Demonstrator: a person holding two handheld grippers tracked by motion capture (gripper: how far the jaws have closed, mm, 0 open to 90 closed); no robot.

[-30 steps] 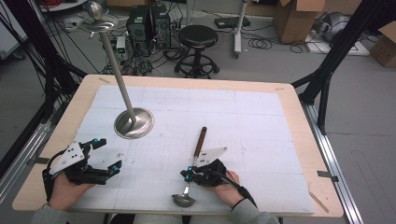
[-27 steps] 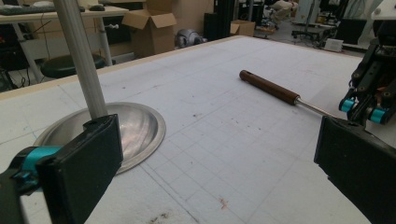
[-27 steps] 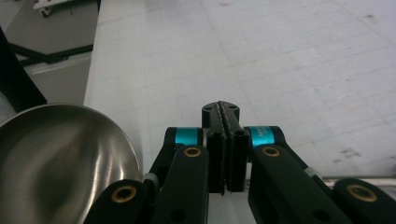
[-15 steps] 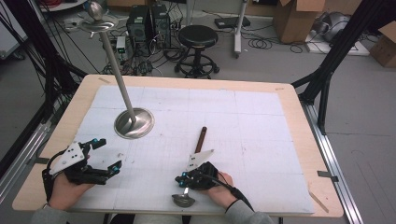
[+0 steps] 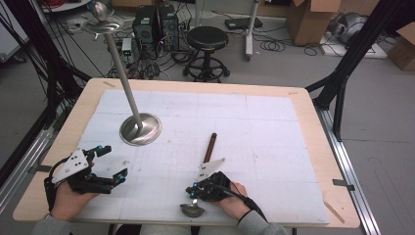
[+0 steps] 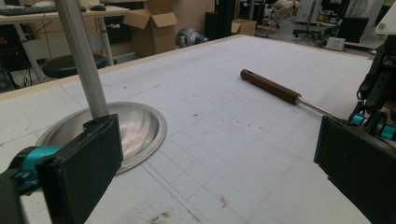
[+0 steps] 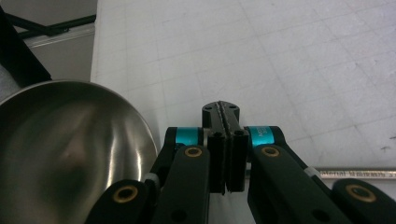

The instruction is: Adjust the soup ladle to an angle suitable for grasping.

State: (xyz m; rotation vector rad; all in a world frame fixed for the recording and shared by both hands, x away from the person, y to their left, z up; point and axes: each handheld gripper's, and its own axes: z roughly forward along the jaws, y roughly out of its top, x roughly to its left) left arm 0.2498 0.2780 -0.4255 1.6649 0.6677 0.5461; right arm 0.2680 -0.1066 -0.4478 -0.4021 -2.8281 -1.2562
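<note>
White gridded matting (image 5: 274, 142) covers most of the wooden tabletop (image 5: 313, 117), leaving a bare wood border on every side, with a black stool (image 5: 207, 38) and cardboard boxes (image 5: 313, 19) on the floor beyond the far edge. At the near edge the right tool (image 5: 195, 188) has its jaws pressed together on the thin metal shaft of a ladle (image 5: 208, 156); in the right gripper view the tool (image 7: 226, 154) shows its pads meeting flat, the shaft running out to its right and the shiny bowl (image 7: 65, 154) just beside it on the left. In the high view the bowl (image 5: 192, 210) lies right at the mat's near edge, and the brown handle (image 5: 211, 146) points away from the tool toward the middle of the mat. The left tool (image 5: 110, 164) rests near the near-left corner with its jaws wide apart and nothing between them. Just ahead of it stands a metal stand (image 5: 141, 128), a round base with a tall tilted pole. Beyond and to the right of the right tool the mat lies open.
</note>
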